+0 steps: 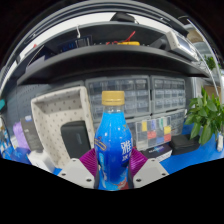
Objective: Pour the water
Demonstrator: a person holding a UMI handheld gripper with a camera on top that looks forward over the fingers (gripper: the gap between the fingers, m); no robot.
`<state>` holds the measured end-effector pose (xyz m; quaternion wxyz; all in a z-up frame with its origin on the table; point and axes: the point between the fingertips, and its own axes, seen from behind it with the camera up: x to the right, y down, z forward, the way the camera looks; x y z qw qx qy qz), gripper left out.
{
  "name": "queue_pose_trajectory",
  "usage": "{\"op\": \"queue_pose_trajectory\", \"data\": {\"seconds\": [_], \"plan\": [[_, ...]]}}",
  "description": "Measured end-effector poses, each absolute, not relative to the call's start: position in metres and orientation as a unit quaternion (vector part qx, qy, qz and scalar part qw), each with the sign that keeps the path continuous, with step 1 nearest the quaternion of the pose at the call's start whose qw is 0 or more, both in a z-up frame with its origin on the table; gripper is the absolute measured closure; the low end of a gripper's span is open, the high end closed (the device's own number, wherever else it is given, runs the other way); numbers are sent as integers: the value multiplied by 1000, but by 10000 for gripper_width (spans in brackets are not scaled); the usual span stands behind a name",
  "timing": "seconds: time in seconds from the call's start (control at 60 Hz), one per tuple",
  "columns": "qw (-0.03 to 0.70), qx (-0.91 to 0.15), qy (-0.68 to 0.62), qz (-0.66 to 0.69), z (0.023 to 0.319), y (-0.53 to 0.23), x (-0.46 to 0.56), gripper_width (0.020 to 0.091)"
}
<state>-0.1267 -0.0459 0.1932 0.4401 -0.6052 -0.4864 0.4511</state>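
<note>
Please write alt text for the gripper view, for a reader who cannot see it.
A blue bottle with a yellow cap stands upright, clamped between the gripper's purple-padded fingers. Behind it are a patterned chair, shelves of small drawers and a green plant.

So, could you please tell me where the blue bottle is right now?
In the gripper view, the blue bottle stands upright between the tool's two fingers, which press on it, in front of the drawer cabinet.

Bottle (113,145) upright between the fingers (88,163), drawer cabinet (150,102) behind, plant (206,112) to its right.
</note>
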Motion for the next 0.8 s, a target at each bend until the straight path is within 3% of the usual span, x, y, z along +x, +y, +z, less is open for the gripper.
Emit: {"op": "queue_pose_trajectory", "data": {"seconds": [0.4, 0.583, 0.6, 0.733, 0.8], "plan": [[425, -584, -561, 404, 82, -39, -149, 707], [443, -567, -546, 429, 85, -39, -147, 696], [444, -567, -545, 431, 86, -38, -147, 660], [441, -577, -542, 424, 85, -36, -144, 576], [437, -588, -551, 400, 78, -32, -139, 409]]}}
